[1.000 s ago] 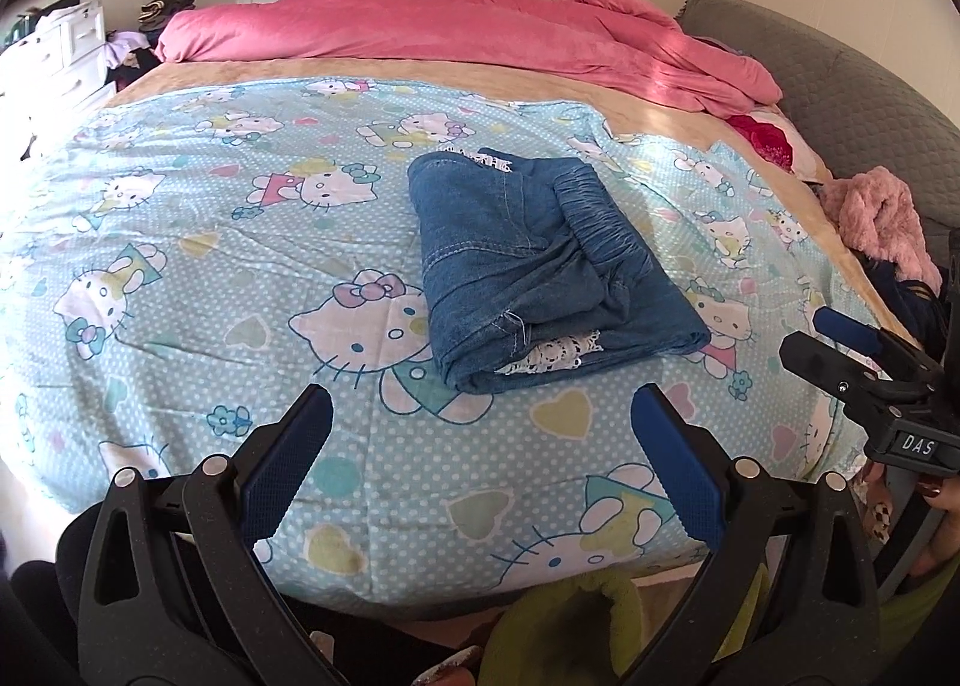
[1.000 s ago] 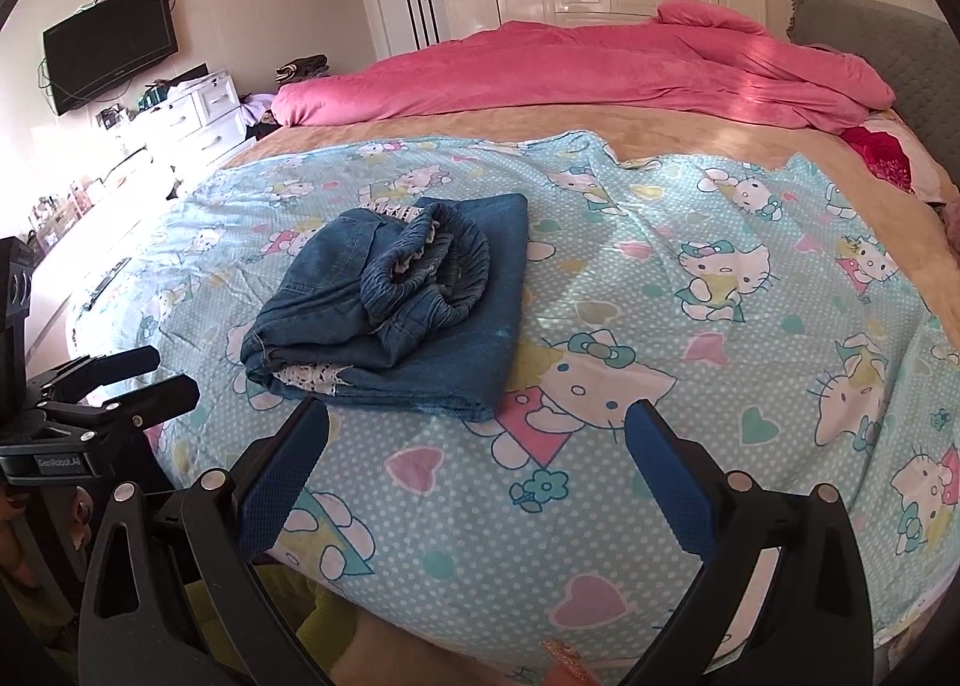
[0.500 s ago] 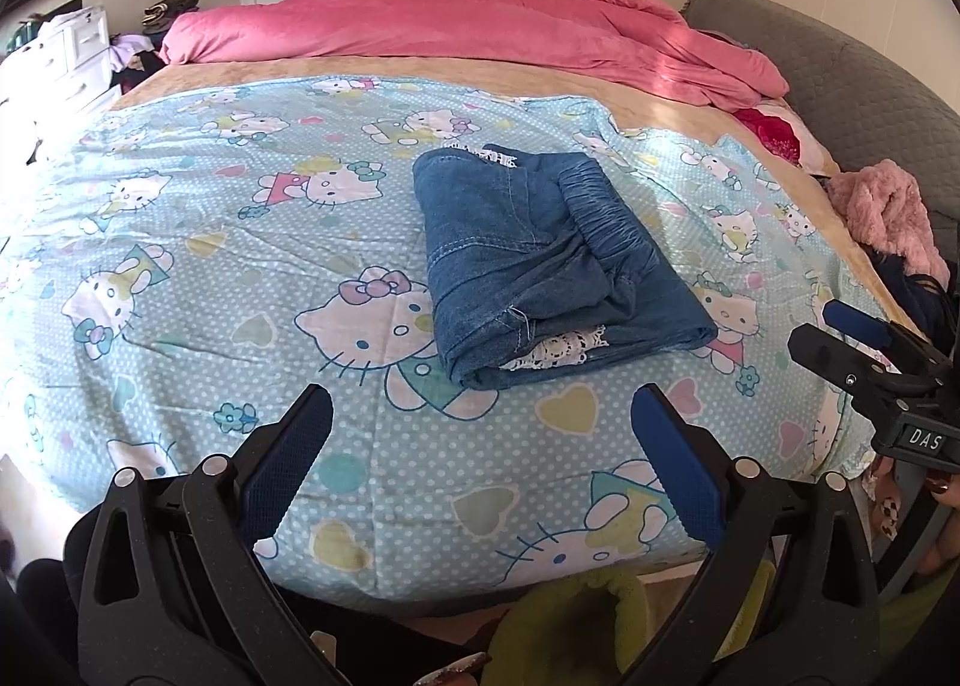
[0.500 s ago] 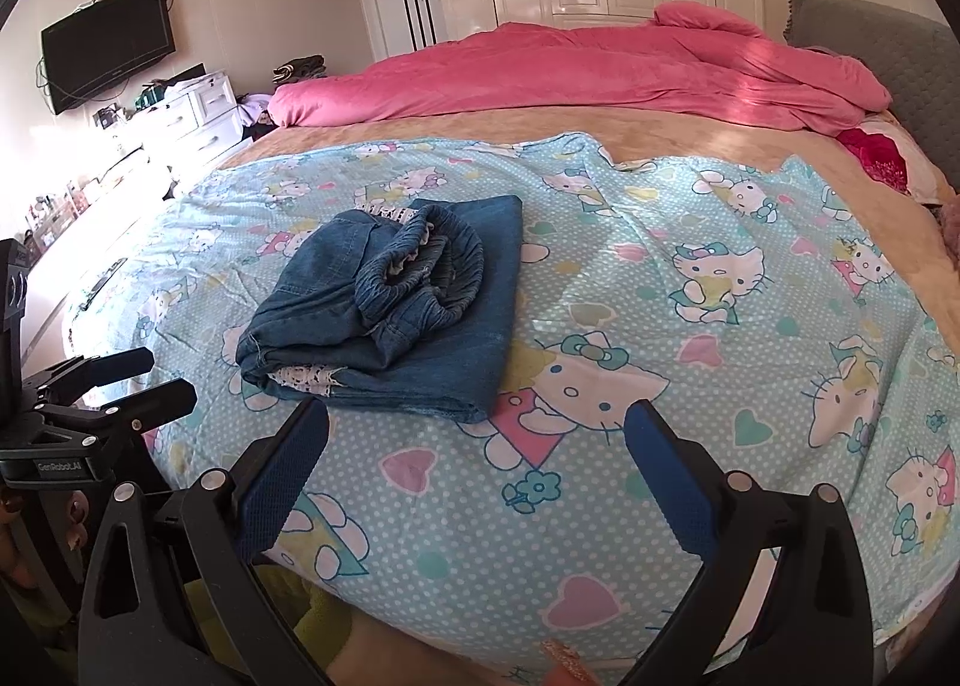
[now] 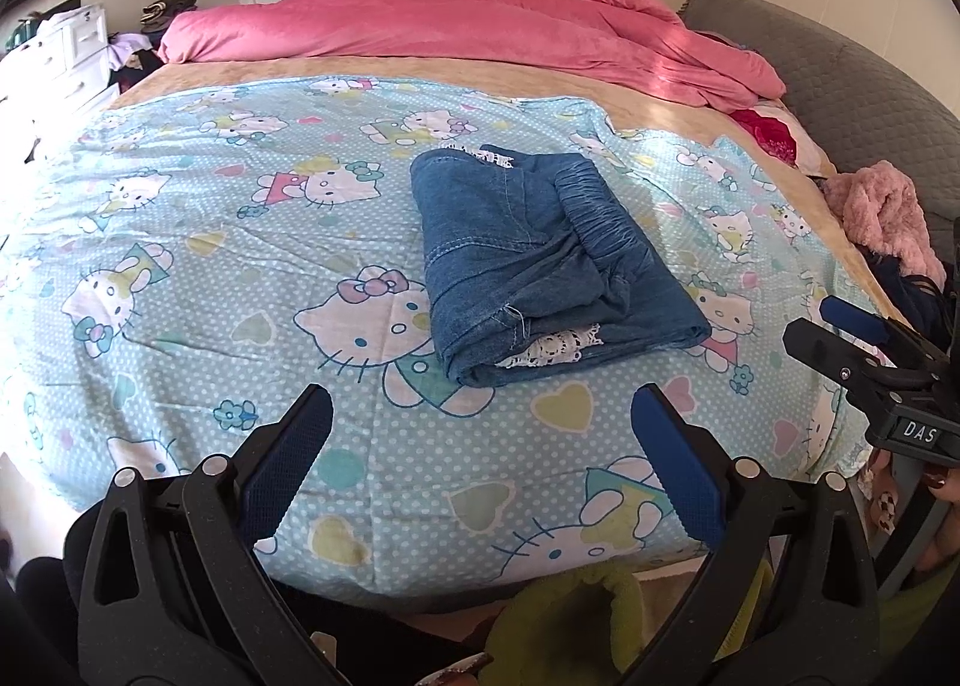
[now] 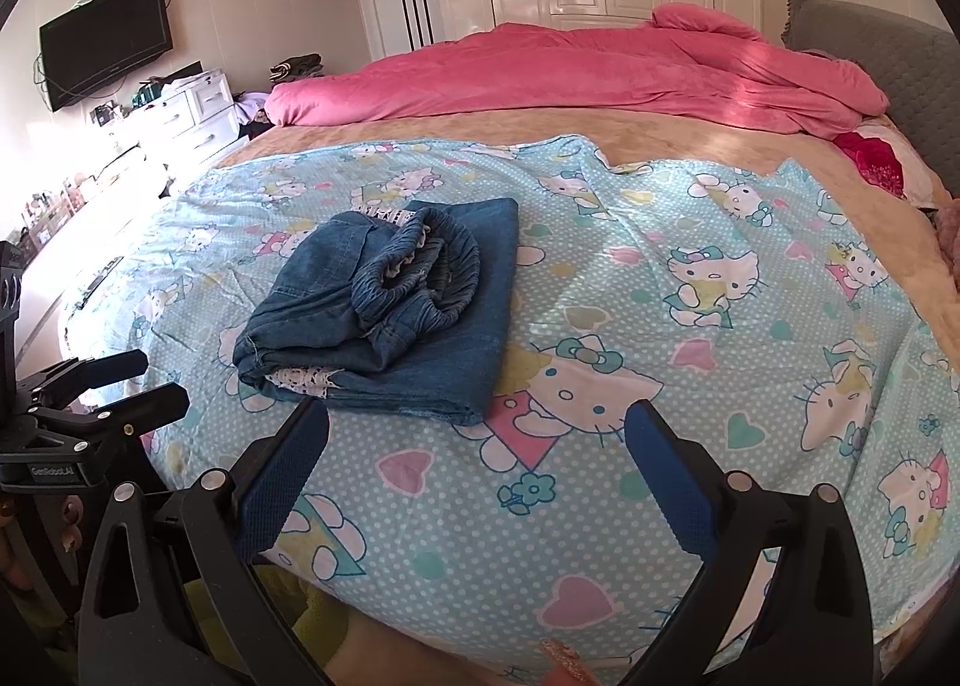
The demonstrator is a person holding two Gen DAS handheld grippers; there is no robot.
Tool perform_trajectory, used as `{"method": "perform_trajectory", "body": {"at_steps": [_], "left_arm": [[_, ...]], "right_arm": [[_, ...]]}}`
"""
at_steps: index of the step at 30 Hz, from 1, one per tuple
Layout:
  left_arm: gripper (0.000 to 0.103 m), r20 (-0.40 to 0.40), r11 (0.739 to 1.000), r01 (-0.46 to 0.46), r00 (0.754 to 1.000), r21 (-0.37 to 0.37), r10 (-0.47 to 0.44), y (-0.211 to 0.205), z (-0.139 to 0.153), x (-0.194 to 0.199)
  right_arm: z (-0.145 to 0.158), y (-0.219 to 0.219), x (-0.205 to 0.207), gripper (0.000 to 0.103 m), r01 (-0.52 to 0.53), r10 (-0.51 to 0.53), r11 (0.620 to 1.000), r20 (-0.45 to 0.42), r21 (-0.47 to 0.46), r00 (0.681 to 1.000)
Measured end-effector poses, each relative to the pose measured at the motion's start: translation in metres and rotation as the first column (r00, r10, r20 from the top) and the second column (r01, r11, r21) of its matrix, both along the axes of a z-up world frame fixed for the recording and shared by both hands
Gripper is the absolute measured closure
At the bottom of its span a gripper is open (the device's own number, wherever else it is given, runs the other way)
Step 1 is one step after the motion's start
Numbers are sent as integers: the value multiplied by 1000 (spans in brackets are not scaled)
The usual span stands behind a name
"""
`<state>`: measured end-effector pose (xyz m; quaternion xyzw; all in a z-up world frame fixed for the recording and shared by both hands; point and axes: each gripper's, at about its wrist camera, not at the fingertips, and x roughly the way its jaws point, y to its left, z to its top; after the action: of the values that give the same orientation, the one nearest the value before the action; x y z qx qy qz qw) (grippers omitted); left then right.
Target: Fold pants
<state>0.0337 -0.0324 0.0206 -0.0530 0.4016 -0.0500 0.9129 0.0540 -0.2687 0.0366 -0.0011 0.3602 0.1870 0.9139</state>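
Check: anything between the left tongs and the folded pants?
Only bare cartoon-print sheet lies between the open left tongs and the folded pants, as the left wrist view shows.

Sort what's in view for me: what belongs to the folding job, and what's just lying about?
Job: jeans, folded on the sheet; left gripper and right gripper, both open and empty.

Lying about: pink duvet, pink fluffy garment, TV, dresser.
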Motion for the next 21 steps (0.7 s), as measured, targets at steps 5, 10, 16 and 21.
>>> {"method": "perform_trajectory", "body": {"at_steps": [5,10,16,21], "left_arm": [[9,-5,1000,2,1000,1,-2,-1,1,-1],[9,-6,1000,4,1000,-1,-4,-1,1,-1],[9,-8,1000,-1,1000,-6,1,1,0,-1],[9,-14,1000,-1,1000,-15,1,4,-1,-1]], "right_arm": [[0,0,1,4,6,-7,1000,-2,-7,1000],[0,1,1,4,8,-8,1000,-2,-10,1000],[-1,4,2,4,3,-3,1000,0,-25,1000],[-2,4,2,4,3,-3,1000,0,-29,1000]]}}
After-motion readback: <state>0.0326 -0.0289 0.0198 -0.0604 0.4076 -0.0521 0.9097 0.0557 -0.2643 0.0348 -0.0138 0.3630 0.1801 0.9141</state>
